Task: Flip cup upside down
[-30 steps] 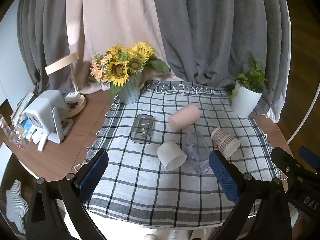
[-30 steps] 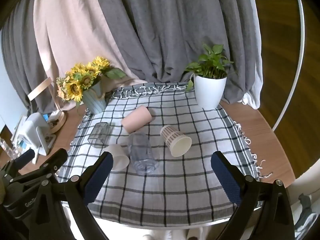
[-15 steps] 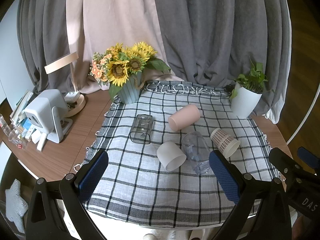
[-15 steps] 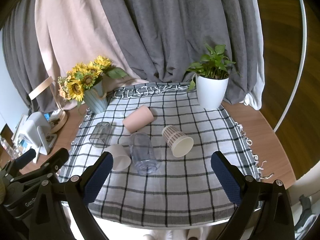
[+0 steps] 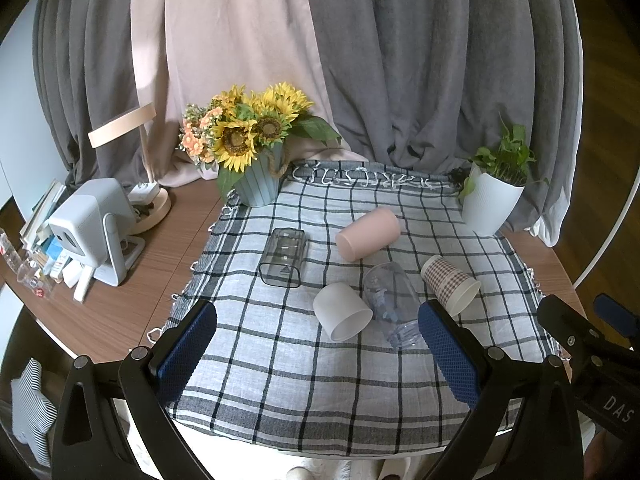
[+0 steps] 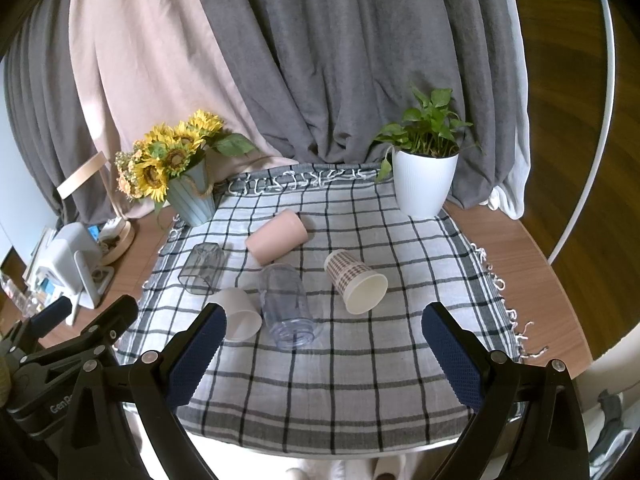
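Observation:
Several cups lie on their sides on a checked cloth point(image 5: 280, 360): a pink cup point(image 5: 368, 239) point(image 6: 276, 236), a smoky square glass point(image 5: 283, 257) point(image 6: 202, 268), a white cup point(image 5: 342, 317) point(image 6: 238, 314), a clear plastic cup point(image 5: 394, 304) point(image 6: 288, 306) and a checked paper cup point(image 5: 450, 285) point(image 6: 356, 282). My left gripper point(image 5: 318, 350) is open and empty, above the cloth's near edge. My right gripper point(image 6: 324, 354) is open and empty, beside it on the right.
A sunflower vase point(image 5: 256, 188) point(image 6: 192, 200) stands at the cloth's back left. A white plant pot point(image 5: 490, 204) point(image 6: 424, 184) stands at the back right. A white device point(image 5: 92, 228) and a lamp base point(image 5: 152, 208) sit on the wooden table at left. Curtains hang behind.
Both grippers have drifted back and up very slightly. The cups have not moved.

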